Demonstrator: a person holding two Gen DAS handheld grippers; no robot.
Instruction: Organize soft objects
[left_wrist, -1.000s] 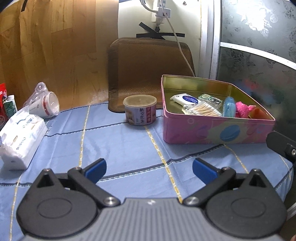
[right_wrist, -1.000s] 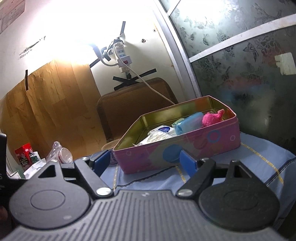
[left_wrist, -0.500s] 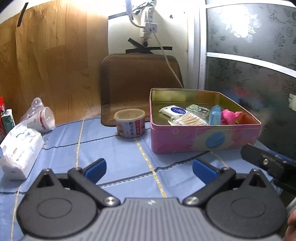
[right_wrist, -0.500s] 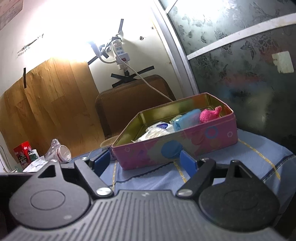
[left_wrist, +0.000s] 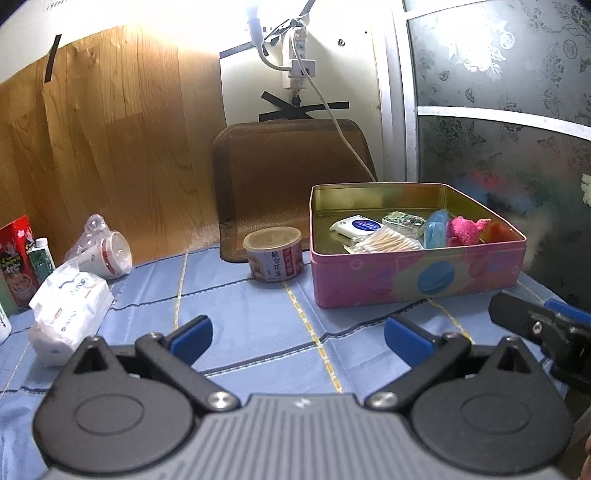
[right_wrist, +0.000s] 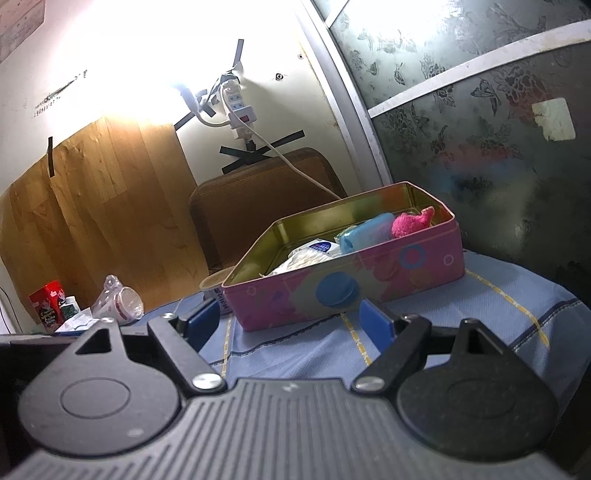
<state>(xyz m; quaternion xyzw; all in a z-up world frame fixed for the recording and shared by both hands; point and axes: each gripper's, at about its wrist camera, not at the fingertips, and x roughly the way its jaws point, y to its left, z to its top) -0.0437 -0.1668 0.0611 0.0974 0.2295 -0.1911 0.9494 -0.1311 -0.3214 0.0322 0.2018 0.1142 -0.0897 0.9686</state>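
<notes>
A pink tin box (left_wrist: 417, 280) (right_wrist: 343, 291) stands on the blue tablecloth at the right. Inside lie a pink fluffy cloth (left_wrist: 463, 230) (right_wrist: 410, 223), a blue case (left_wrist: 436, 229) (right_wrist: 365, 232), a white tissue pack (left_wrist: 356, 225), a bag of cotton swabs (left_wrist: 391, 242) and a small green packet (left_wrist: 402, 219). My left gripper (left_wrist: 297, 334) is open and empty, held well short of the box. My right gripper (right_wrist: 288, 321) is open and empty, just in front of the box; part of it shows in the left wrist view (left_wrist: 543, 332).
A round can (left_wrist: 273, 260) stands left of the box. A white tissue pack (left_wrist: 66, 306), a wrapped cup (left_wrist: 107, 253), a red carton (left_wrist: 16, 254) and a small bottle (left_wrist: 40, 258) sit at the left. A brown board (left_wrist: 291, 177) leans on the back wall, under a power cable (left_wrist: 343, 133).
Both grippers have drawn back and risen a little, so the box and table look farther off. The jaws stayed open. Nothing on the table moved.
</notes>
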